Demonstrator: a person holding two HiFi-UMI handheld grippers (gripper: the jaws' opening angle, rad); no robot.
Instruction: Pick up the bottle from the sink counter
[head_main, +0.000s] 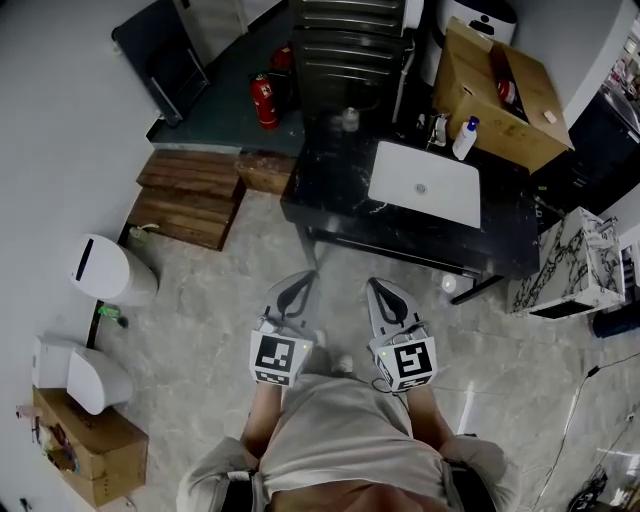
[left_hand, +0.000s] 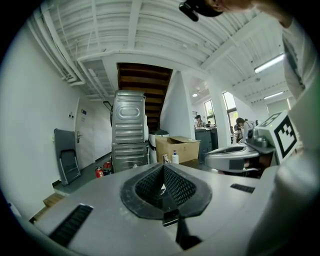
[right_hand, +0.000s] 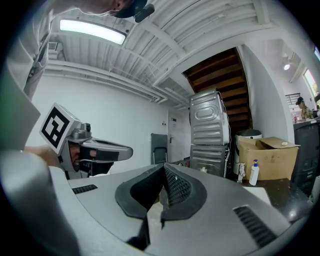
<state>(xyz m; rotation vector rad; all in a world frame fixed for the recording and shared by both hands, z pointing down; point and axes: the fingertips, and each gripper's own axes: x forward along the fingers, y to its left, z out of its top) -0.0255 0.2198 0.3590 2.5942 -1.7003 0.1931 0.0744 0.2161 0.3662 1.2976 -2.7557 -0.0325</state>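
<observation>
The bottle (head_main: 465, 138), white with a blue pump top, stands upright on the black sink counter (head_main: 335, 195), just right of the faucet (head_main: 439, 129) and behind the white basin (head_main: 424, 183). It also shows small and far off as the bottle (left_hand: 175, 157) in the left gripper view and the bottle (right_hand: 254, 173) in the right gripper view. My left gripper (head_main: 299, 284) and right gripper (head_main: 379, 286) are side by side over the floor, well short of the counter's front edge. Both point toward the counter. Each one's jaws meet at the tip with nothing between them.
An open cardboard box (head_main: 497, 95) sits behind the bottle. A grey metal cabinet (head_main: 350, 50) and a red fire extinguisher (head_main: 264, 102) stand beyond the counter. Wooden steps (head_main: 190, 198) and a white bin (head_main: 110, 268) are at left, a marbled cabinet (head_main: 570, 265) at right.
</observation>
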